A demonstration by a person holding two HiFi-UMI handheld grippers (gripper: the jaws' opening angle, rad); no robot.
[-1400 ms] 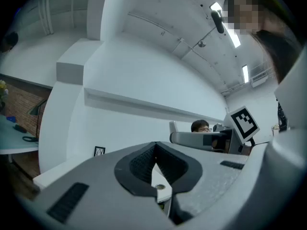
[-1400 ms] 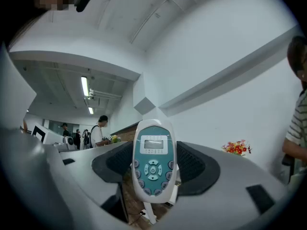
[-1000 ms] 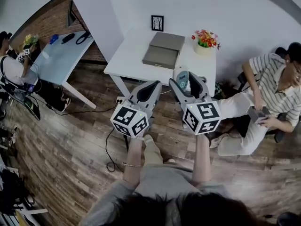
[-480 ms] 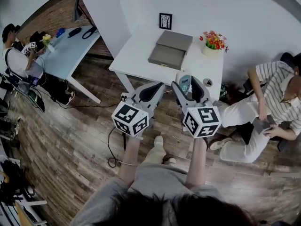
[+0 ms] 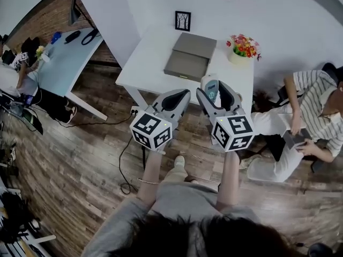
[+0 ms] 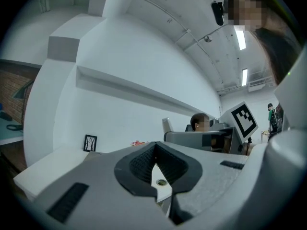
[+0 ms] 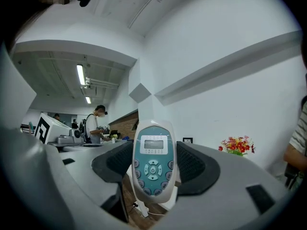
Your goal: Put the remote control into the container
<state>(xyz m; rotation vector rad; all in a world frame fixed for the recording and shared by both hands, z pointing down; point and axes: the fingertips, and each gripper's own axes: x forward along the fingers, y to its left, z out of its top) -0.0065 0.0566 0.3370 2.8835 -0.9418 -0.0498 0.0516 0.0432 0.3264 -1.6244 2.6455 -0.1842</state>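
Observation:
The remote control (image 5: pixel 211 88) is white with a teal button face (image 7: pixel 153 164) and stands upright between the jaws of my right gripper (image 5: pixel 211 91), which is shut on it (image 7: pixel 153 152). My left gripper (image 5: pixel 178 95) is beside it at the same height, its pads (image 6: pixel 154 150) meeting with nothing between them. Both are held in the air at the near edge of a white table (image 5: pixel 147 63). A flat grey container (image 5: pixel 190 55) lies on that table, beyond the grippers.
On the white table there are also a small black picture frame (image 5: pixel 183 21) and a pot of flowers (image 5: pixel 244 46). A person in a striped shirt (image 5: pixel 316 98) sits at the right. A light blue table (image 5: pixel 64 58) stands at the left. A cable (image 5: pixel 124 165) trails on the wooden floor.
Both grippers have come a little closer to the white table's near edge. The right one still holds the remote; the left stays shut.

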